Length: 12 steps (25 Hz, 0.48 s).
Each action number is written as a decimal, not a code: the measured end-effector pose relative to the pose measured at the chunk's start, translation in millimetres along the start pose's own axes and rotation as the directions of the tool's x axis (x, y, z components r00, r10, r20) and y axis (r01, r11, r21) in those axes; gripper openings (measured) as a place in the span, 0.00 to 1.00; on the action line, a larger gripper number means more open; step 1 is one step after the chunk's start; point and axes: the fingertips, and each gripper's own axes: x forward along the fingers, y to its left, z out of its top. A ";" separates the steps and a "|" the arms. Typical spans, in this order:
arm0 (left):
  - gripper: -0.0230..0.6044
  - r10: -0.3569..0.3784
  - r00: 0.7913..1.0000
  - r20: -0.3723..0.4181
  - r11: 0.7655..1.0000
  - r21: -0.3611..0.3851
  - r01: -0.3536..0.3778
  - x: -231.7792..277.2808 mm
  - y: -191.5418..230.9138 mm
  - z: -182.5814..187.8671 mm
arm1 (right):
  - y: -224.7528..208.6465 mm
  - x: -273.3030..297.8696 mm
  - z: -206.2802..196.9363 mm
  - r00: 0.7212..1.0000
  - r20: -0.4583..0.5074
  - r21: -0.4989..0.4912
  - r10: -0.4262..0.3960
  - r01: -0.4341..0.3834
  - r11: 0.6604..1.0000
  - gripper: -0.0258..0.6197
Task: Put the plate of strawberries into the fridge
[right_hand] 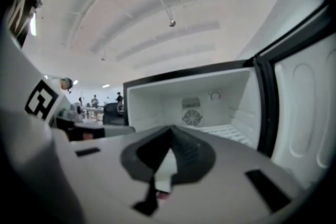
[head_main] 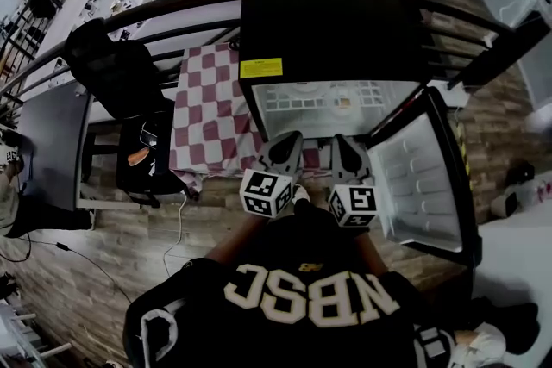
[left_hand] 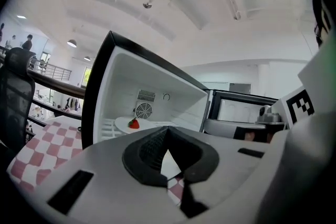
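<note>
The black mini fridge [head_main: 328, 21] stands open, its door [head_main: 423, 177] swung out to the right. In the left gripper view a white plate [left_hand: 122, 124] with a red strawberry [left_hand: 134, 124] rests on the wire shelf inside, toward the left. My left gripper [head_main: 289, 139] and right gripper [head_main: 341, 140] hover side by side just in front of the opening, outside the cabinet. Both are shut and hold nothing. The left gripper's jaws [left_hand: 167, 131] meet at the tips, as do the right gripper's [right_hand: 170, 129]. The right gripper view shows the fridge's back wall and fan, not the plate.
A table with a red-and-white checked cloth [head_main: 207, 108] stands left of the fridge. A black office chair [head_main: 116, 65] sits further left, beside a dark desk [head_main: 52, 142]. A curved railing [head_main: 172, 9] runs behind. The floor is wood planks.
</note>
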 end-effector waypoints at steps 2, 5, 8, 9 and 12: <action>0.06 -0.009 1.000 0.010 1.000 0.007 0.009 -7.8 -8.4 0.9 | 0.6 -11.4 1.9 1.000 0.006 -0.010 -0.018 0.018 1.000 0.07; 0.06 -0.015 1.000 0.017 1.000 0.009 0.015 -20.1 -18.4 -1.6 | 2.1 -26.2 -3.3 0.999 -0.006 -0.007 -0.034 0.034 0.999 0.07; 0.06 -0.035 0.999 0.033 0.999 -0.037 0.036 -32.1 -25.1 -5.7 | 7.3 -36.3 -10.2 0.999 -0.023 -0.009 -0.035 0.034 0.999 0.07; 0.06 -0.044 0.998 0.042 0.997 -0.056 0.046 -36.0 -27.7 -6.6 | 9.4 -39.5 -11.4 0.999 -0.026 -0.011 -0.033 0.033 0.999 0.07; 0.06 -0.045 0.998 0.053 0.997 -0.063 0.048 -46.2 -33.1 -9.1 | 15.1 -47.4 -15.7 0.999 -0.036 -0.015 -0.026 0.025 1.000 0.07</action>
